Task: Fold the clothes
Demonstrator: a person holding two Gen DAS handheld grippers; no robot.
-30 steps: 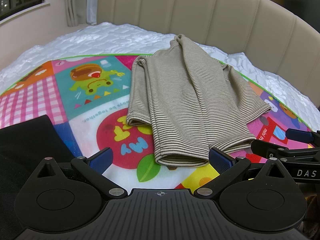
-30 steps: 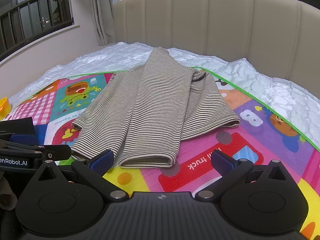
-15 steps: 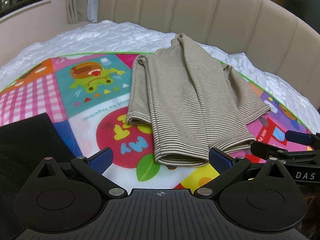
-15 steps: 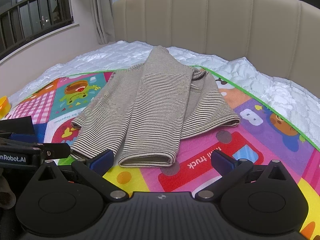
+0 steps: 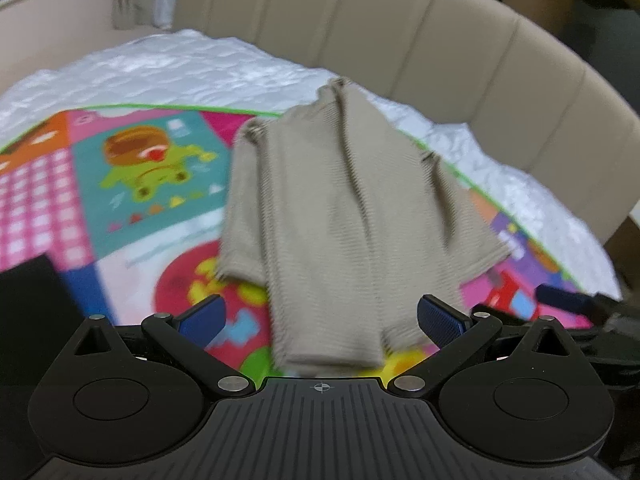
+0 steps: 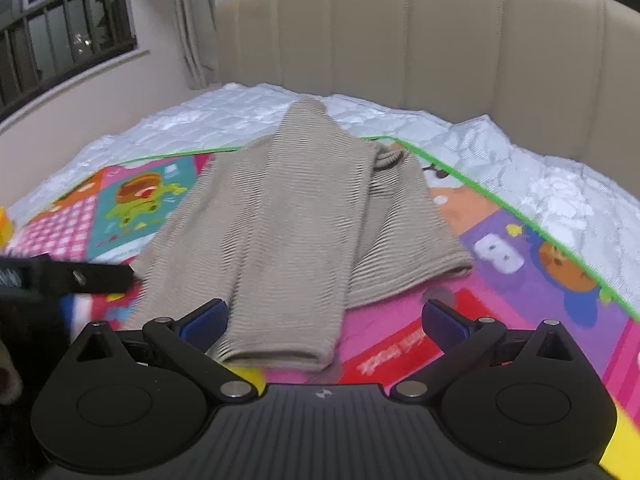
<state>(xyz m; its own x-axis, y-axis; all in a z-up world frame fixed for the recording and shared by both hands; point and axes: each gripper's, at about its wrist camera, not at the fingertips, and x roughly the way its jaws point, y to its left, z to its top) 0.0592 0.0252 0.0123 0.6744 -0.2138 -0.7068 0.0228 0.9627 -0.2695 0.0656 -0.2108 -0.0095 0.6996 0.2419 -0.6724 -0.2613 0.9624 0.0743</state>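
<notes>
We hold the left gripper (image 5: 320,320) with its blue pads (image 5: 202,318) spread wide and nothing between them, low over the near hem of the striped garment (image 5: 344,216). The right gripper (image 6: 322,320) is equally wide apart and empty, its left pad at the hem of the same garment, which lies partly folded on the colourful play mat (image 6: 500,264). Red lettering on the mat by the right gripper is upside down and too blurred for us to read. Both views are smeared by motion. Beyond the mat we see a white quilted mattress (image 6: 560,184) and a beige padded headboard (image 6: 440,40). A black object (image 5: 28,320) at the left view's edge is cut off.
</notes>
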